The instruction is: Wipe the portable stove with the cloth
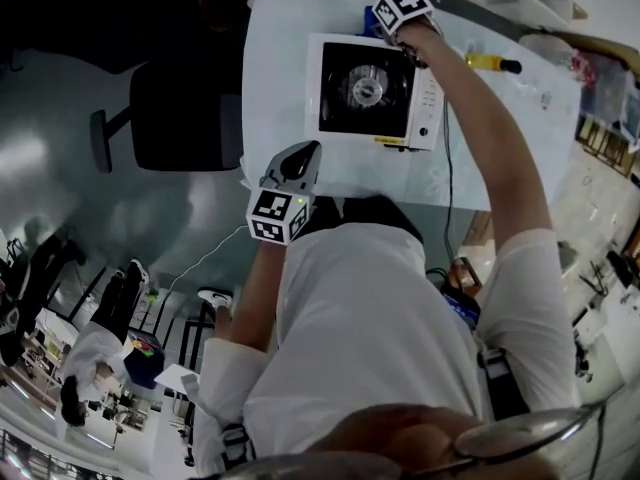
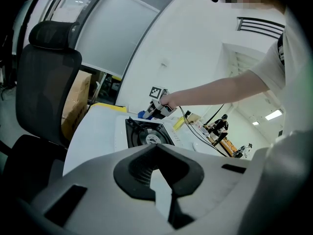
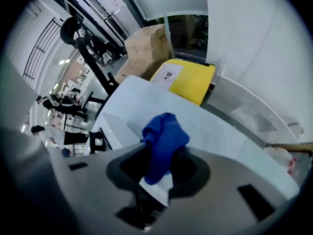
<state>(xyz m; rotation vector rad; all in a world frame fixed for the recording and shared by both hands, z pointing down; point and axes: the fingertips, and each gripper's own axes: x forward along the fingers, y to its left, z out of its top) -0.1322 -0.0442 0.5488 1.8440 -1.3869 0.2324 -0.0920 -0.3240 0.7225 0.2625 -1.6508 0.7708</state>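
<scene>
My right gripper (image 1: pixel 384 28) is at the top centre of the head view, at the far edge of the portable stove (image 1: pixel 365 88), with its jaws clamped on a bunched blue cloth (image 3: pixel 164 141). The cloth sticks up out of the jaws, over the white table (image 1: pixel 280 88). The stove sits square on that table, its black burner well up and its control panel on the right side. My left gripper (image 1: pixel 300 158) hangs at the near table edge, lower left of the stove. Its jaws are drawn almost together with nothing between them; I see just a sliver of table through the slit. A black office chair (image 1: pixel 185 113) stands left of the table.
</scene>
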